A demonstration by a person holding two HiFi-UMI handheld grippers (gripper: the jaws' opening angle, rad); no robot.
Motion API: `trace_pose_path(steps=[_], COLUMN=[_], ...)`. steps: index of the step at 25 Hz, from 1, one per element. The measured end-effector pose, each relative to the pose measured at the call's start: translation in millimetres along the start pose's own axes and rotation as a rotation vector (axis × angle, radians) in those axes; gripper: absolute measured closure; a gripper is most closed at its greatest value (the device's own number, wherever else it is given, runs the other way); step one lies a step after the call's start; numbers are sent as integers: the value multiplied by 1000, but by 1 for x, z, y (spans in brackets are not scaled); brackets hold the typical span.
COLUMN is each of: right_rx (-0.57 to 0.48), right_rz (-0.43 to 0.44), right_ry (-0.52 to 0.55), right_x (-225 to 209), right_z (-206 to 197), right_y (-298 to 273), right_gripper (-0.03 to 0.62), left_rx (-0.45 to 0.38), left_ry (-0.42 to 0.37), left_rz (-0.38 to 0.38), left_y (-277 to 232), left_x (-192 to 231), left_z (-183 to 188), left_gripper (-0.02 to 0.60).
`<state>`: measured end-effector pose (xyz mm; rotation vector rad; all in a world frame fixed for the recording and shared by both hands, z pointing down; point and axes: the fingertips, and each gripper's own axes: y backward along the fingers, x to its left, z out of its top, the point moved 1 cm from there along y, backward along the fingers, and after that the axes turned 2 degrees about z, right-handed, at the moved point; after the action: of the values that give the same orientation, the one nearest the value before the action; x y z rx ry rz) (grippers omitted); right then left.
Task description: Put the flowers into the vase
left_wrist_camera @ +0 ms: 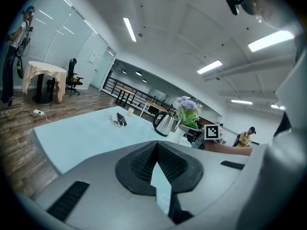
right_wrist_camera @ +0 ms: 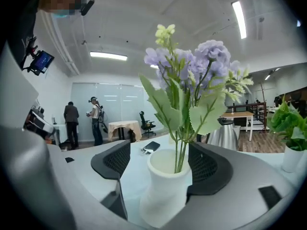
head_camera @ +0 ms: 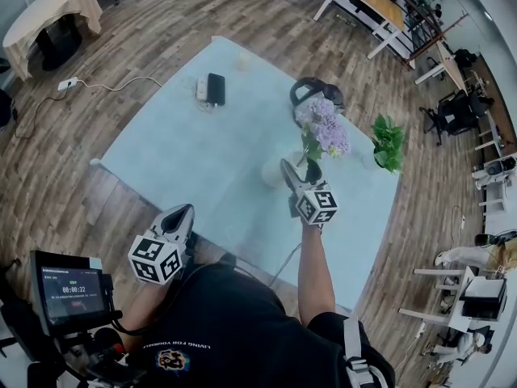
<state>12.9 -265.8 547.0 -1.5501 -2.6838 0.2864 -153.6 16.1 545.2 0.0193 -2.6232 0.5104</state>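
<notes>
On the pale blue table [head_camera: 178, 152], the white vase [right_wrist_camera: 165, 186] stands upright between the two pads of my right gripper [right_wrist_camera: 159, 147], with the flowers [right_wrist_camera: 192, 75] already in it, their green stems running down through its mouth. The jaws stand wide apart. The left pad is clearly off the vase. The right pad sits just beside it, and I cannot tell whether it touches. The vase's foot is cut off from me by the gripper's own grey body.

From the head view the vase is only a pale patch, mostly covered by the right gripper and the purple blooms above it. A steel kettle [head_camera: 311, 91] stands behind the flowers, and in the right gripper view the leaves hide most of it. A small potted green plant [head_camera: 388, 142] sits to the right of the vase, well apart from it. In the right gripper view it is clipped by the picture's edge.

My left gripper [head_camera: 186, 210] hangs at the near edge of the table, away from everything. Its pads meet at the tips and nothing is between them; only a thin wedge of tabletop shows lower down.

A dark phone [head_camera: 216, 87] lies farther back beside something white with a cord. A small pale thing near the far edge is too tiny to identify.
</notes>
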Motion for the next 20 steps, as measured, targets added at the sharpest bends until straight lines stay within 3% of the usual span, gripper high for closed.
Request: trace_pose_path(steps=[7, 20], right_rx=[6, 32], right_rz=[-65, -16], right_ry=[44, 127], right_x=[-7, 13], right_z=[-2, -5], right_y=[1, -9], right_gripper=[252, 252], left_rx=[-3, -5], left_ry=[-1, 2], left_rz=[0, 6], left_y=[0, 1], left_x=[1, 2], left_z=[0, 0], left_gripper=[575, 575])
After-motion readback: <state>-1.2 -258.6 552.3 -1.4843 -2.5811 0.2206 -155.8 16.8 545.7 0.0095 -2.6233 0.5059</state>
